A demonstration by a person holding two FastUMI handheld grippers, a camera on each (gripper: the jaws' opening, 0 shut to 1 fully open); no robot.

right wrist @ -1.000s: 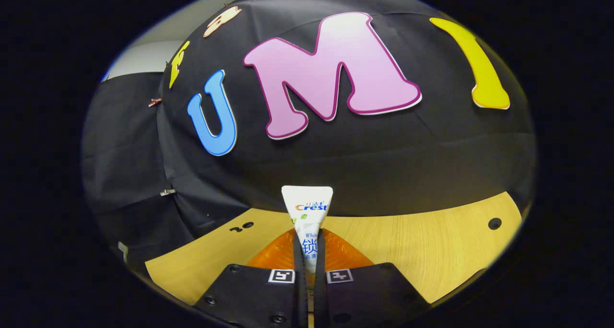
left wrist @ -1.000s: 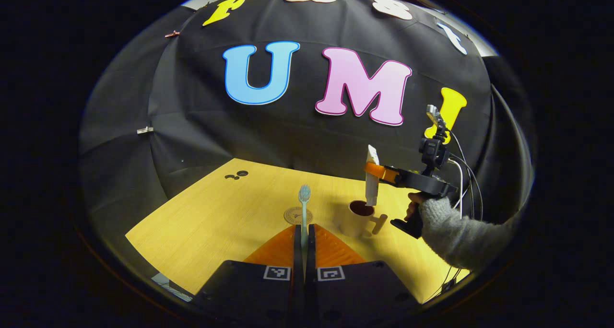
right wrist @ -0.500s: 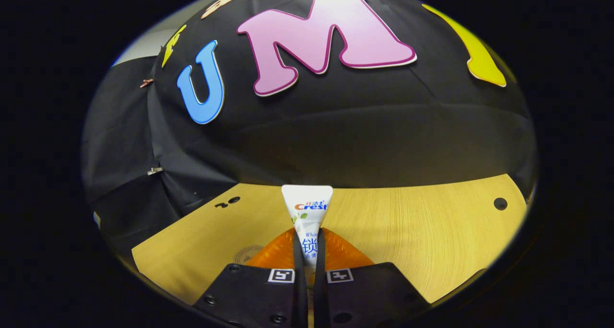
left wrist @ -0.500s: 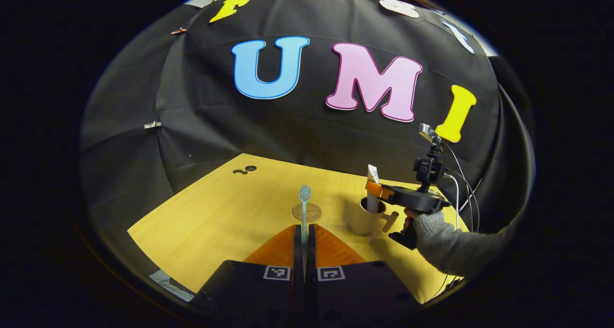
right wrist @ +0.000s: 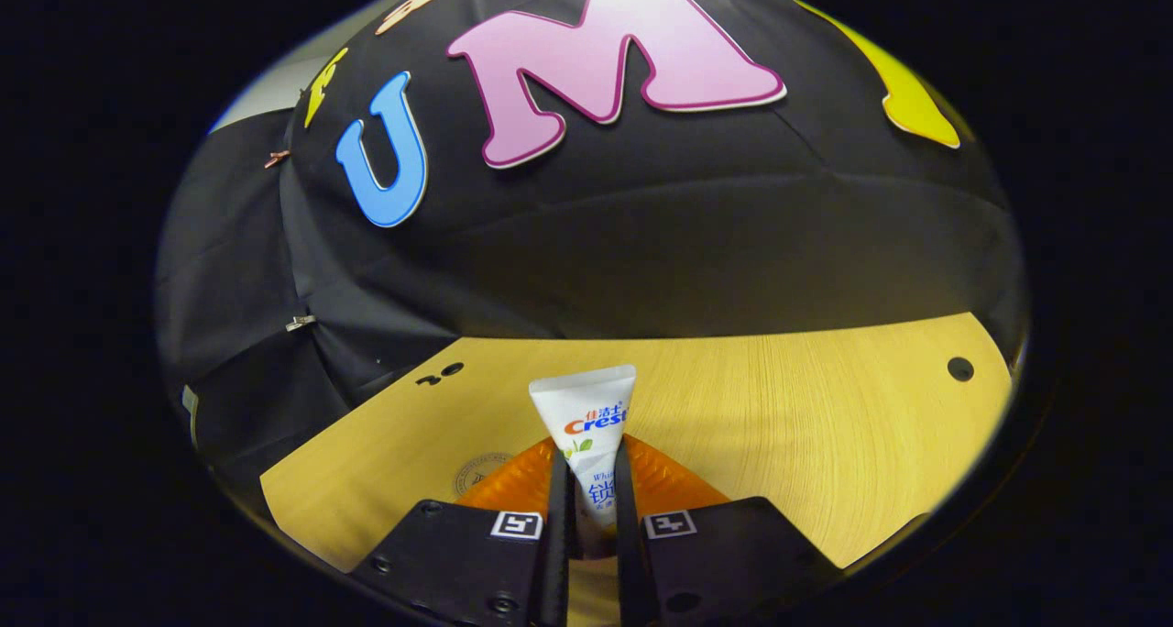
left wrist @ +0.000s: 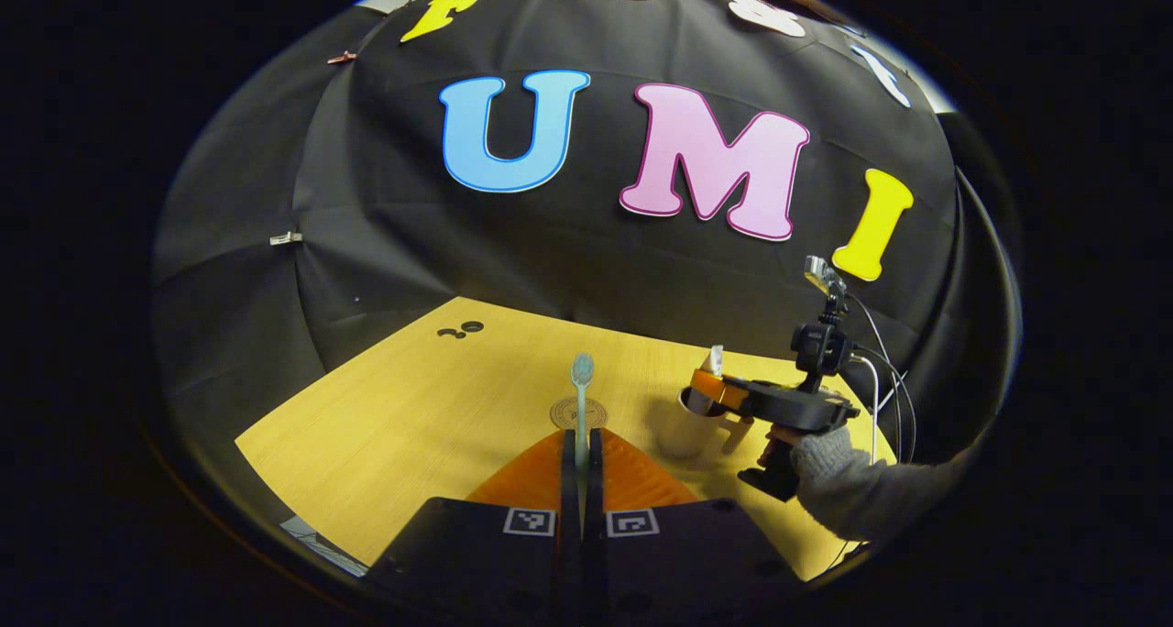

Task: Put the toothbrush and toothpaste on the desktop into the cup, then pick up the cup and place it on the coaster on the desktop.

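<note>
toothpaste (right wrist: 586,425) lower, into cup (left wrist: 683,425)

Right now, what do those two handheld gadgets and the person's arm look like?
Each gripper has a black body with small square black-and-white markers, seen on the left gripper and right gripper. The right one carries a small camera on a stalk, with trailing cables. The person wears a grey knitted sleeve.

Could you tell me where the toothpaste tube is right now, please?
In the left gripper view, the toothpaste tube stands upright in the cup at right, between the right gripper's fingers, right of the coaster.
</note>
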